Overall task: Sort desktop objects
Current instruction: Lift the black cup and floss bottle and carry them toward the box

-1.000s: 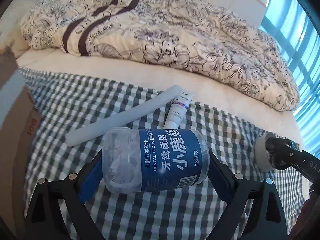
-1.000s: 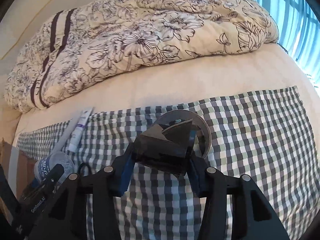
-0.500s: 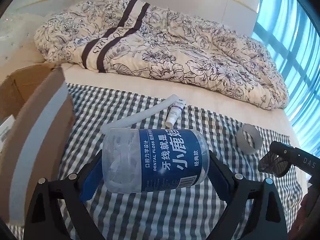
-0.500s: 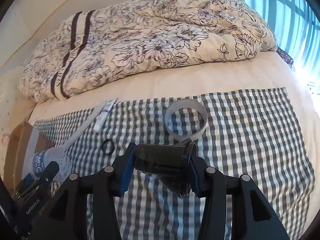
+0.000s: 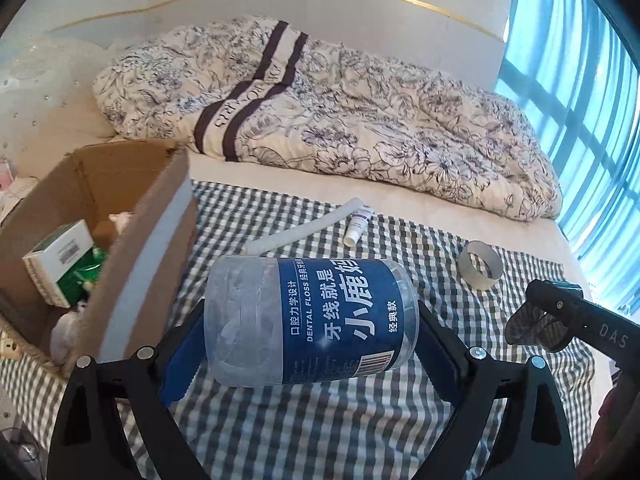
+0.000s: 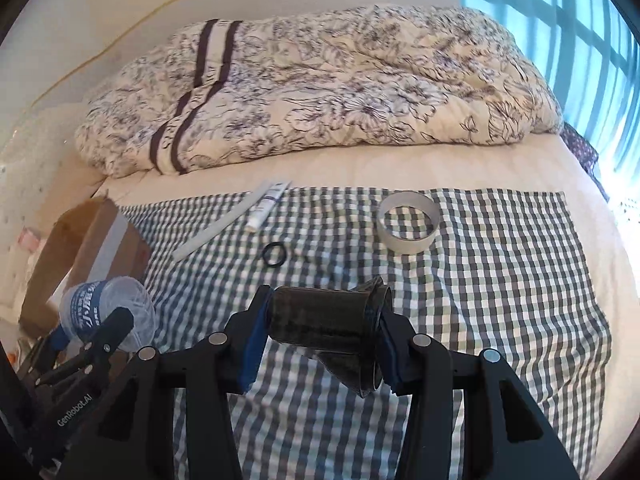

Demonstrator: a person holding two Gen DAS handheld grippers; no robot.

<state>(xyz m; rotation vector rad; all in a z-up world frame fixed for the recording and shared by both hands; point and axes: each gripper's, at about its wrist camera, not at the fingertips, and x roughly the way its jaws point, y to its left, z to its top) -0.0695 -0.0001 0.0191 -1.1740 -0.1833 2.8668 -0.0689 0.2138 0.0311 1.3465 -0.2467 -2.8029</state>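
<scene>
My left gripper (image 5: 308, 340) is shut on a clear dental floss jar (image 5: 312, 320) with a blue label, held sideways above the checked cloth (image 5: 320, 420), just right of an open cardboard box (image 5: 136, 248). My right gripper (image 6: 320, 340) is shut on a dark tinted cup (image 6: 328, 324), also lying sideways in the air. On the cloth lie a white stick (image 6: 224, 222), a small white tube (image 6: 266, 204), a black ring (image 6: 274, 255) and a tape roll (image 6: 408, 220). The jar (image 6: 108, 308) and the left gripper show at the lower left of the right wrist view.
The box holds a white-and-green carton (image 5: 64, 256) and other small items. A rumpled floral duvet (image 5: 340, 120) fills the back of the bed. A window (image 5: 580, 100) with blue panes runs along the right. A person's hand (image 5: 616, 432) shows at the lower right.
Both grippers have risen and pulled back from the cloth with their loads. The left one swung toward the box, whose inside now shows. The tape roll is left on the cloth.
</scene>
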